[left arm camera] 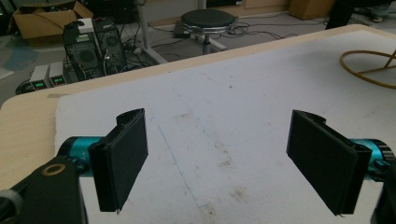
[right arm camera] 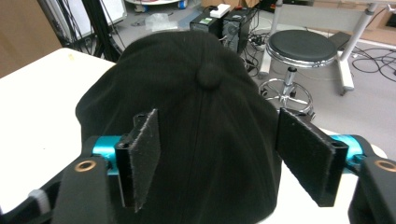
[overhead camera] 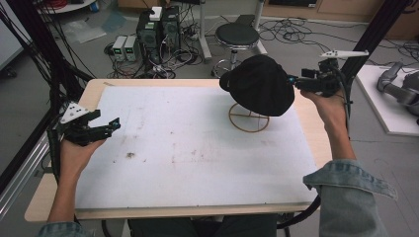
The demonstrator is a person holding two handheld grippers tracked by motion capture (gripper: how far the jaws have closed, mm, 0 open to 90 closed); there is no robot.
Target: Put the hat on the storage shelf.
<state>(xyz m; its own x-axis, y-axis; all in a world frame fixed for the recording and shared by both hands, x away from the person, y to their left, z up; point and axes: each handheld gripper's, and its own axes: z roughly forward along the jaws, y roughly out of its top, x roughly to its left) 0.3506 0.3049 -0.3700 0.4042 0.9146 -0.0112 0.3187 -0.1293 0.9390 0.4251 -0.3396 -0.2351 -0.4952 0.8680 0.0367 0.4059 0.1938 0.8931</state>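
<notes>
A black cap (overhead camera: pixel 259 84) sits on a stand whose wooden ring base (overhead camera: pixel 248 118) rests on the white board at the back right. My right gripper (overhead camera: pixel 292 82) is level with the cap's right side, close against it. In the right gripper view the cap (right arm camera: pixel 196 121) lies just ahead of my right gripper (right arm camera: pixel 217 156), with the top button facing the camera; the jaws stand apart and neither pad presses on it. My left gripper (overhead camera: pixel 111 126) hovers open over the board's left edge. The left gripper view shows my left gripper (left arm camera: pixel 217 154) holding nothing, with the ring base (left arm camera: pixel 369 70) far right.
The white board (overhead camera: pixel 197 158) covers most of the wooden table (overhead camera: pixel 49 197). Behind the table stand a round stool (overhead camera: pixel 237 35), computer towers (overhead camera: pixel 158 29) and loose cables on the floor. A grey machine part (overhead camera: pixel 400 89) lies on a side surface at right.
</notes>
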